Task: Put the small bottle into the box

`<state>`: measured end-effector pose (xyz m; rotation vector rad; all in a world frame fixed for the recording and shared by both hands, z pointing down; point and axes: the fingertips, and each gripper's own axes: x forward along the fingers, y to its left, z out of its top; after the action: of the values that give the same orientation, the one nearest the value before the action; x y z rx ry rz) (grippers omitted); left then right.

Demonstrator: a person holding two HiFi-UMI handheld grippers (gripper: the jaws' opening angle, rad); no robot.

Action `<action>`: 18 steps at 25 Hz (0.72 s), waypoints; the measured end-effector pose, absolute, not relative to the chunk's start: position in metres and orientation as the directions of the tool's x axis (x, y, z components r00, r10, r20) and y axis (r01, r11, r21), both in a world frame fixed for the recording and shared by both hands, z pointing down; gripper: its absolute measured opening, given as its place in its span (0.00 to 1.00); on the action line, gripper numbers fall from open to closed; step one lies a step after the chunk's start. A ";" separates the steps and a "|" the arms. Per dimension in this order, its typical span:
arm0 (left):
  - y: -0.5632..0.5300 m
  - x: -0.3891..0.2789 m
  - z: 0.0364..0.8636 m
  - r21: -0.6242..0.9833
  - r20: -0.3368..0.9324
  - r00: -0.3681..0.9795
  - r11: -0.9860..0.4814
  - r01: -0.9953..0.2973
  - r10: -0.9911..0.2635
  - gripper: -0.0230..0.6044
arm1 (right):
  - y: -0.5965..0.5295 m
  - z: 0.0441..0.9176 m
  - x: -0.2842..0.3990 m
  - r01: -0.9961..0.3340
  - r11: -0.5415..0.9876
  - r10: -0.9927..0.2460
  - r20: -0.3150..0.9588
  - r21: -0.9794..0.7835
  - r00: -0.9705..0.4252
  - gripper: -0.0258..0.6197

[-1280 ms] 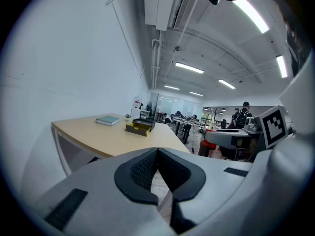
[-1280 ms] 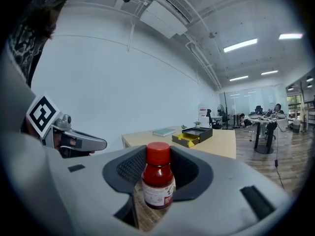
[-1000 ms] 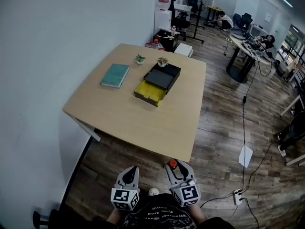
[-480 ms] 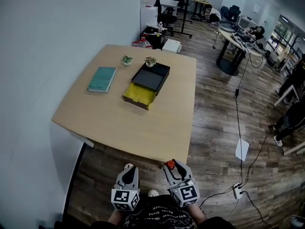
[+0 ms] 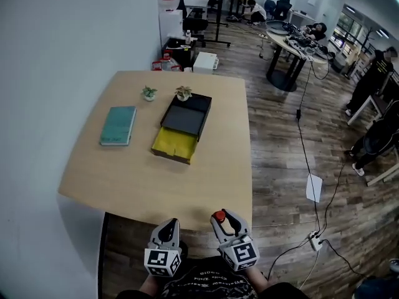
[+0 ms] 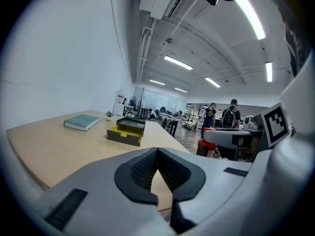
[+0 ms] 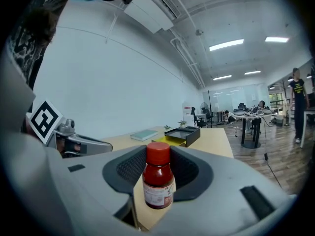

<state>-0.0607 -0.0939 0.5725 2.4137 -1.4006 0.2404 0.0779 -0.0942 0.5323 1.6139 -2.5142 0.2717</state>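
A small bottle (image 5: 219, 216) with a red cap and dark red contents stands upright between the jaws of my right gripper (image 5: 225, 220), which is shut on it; the right gripper view shows the bottle (image 7: 158, 178) pinched at its body. The box (image 5: 181, 129) is black with a yellow drawer pulled out toward me, on the far half of the wooden table (image 5: 212, 167). It also shows in the left gripper view as the box (image 6: 125, 132) and in the right one as the box (image 7: 178, 134). My left gripper (image 5: 167, 230) is shut and holds nothing. Both grippers hover just off the table's near edge.
A teal book (image 5: 118, 125) lies left of the box. Two small potted plants (image 5: 149, 93) (image 5: 183, 93) stand behind it. A white wall runs along the left. Cables and a power strip (image 5: 316, 240) lie on the wood floor at the right; people and desks are farther back.
The view has moved forward and to the right along the table, whose near edge now sits right in front of the grippers. Both grippers keep their pose, with the bottle still held.
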 end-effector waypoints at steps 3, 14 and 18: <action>-0.131 -0.066 0.567 0.203 0.299 0.541 -0.502 -0.841 -0.786 0.04 | -0.121 0.533 0.070 -0.927 0.369 -0.900 0.222 -0.076 -0.376 0.28; -0.238 -0.107 0.567 0.190 0.298 0.638 -0.611 -0.768 -0.710 0.04 | -0.211 0.527 0.032 -0.969 0.233 -0.948 0.203 -0.078 -0.245 0.28; -0.262 -0.121 0.567 0.183 0.295 0.647 -0.623 -0.760 -0.703 0.04 | -0.232 0.522 0.021 -0.975 0.213 -0.955 0.195 -0.069 -0.222 0.28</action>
<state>-0.1215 -0.2620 0.5667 2.5772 -1.1757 0.2810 0.0206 -0.2324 0.5216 1.8858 -2.3584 0.2687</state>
